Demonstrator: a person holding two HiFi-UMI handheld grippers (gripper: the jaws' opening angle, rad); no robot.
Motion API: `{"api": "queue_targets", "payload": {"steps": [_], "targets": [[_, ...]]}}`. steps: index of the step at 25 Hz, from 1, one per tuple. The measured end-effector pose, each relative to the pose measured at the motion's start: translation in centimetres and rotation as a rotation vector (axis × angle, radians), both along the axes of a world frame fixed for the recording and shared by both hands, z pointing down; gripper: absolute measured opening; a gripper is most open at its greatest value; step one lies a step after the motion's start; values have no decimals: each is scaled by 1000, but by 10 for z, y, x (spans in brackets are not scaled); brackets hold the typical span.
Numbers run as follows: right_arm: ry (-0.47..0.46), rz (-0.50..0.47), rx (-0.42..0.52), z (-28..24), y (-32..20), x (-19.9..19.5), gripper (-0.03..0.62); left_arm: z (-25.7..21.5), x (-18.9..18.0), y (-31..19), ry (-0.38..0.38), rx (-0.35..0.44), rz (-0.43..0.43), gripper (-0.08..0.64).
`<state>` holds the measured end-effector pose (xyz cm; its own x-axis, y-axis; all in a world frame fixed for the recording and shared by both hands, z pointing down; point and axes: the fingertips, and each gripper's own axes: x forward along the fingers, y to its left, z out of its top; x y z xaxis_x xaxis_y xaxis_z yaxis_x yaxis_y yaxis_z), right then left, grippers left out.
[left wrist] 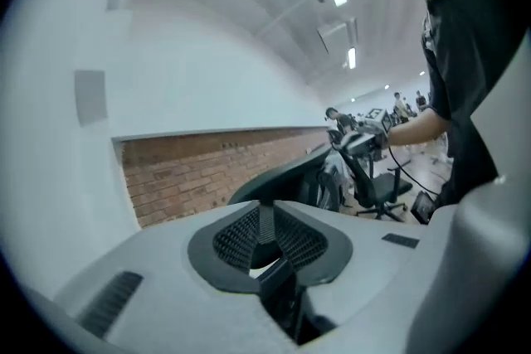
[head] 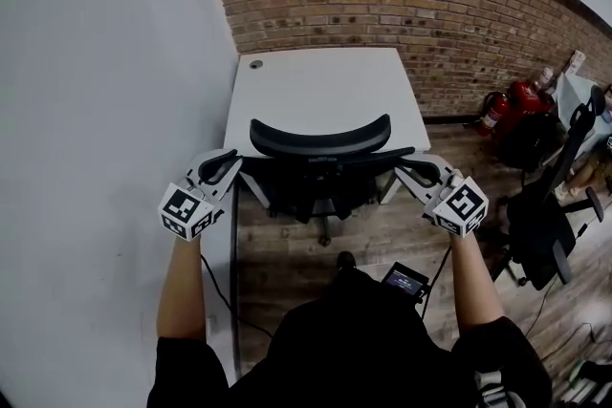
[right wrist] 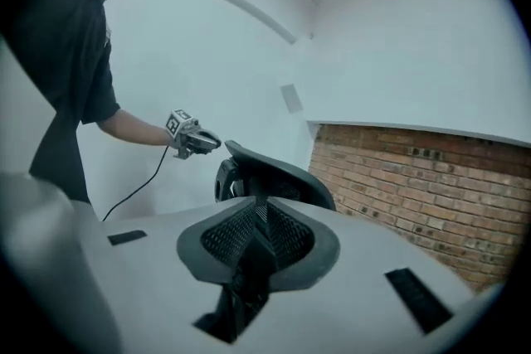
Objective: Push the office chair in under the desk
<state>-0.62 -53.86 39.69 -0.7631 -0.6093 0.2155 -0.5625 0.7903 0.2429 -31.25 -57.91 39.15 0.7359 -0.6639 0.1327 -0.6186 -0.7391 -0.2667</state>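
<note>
Forearms reach out level, flanking the black curved-back office chair [head: 320, 140] at the near edge of the white desk [head: 325, 86]. The left gripper [head: 228, 165] and right gripper [head: 409, 170] look closed and empty.

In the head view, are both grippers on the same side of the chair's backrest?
No: the left gripper sits at the left end of the backrest and the right gripper at its right end.
</note>
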Motion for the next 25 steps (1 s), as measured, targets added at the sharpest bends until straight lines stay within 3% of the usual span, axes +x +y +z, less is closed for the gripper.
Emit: {"api": "queue_targets", "payload": {"steps": [6,12,18,25], "targets": [[-178,41,-7,-19,53,-21,21,-25,20,55,189,58,-69,21],[-266,54,12,-17,103,-33,17,-9,46,99,318,31,-106,15],[-269,21,-65,17,132,-50,17,23,62,137,400,-17,-139,17],[-253,-87,-139,50,171,-62,18,56,86,185,400,-91,-197,17]]}}
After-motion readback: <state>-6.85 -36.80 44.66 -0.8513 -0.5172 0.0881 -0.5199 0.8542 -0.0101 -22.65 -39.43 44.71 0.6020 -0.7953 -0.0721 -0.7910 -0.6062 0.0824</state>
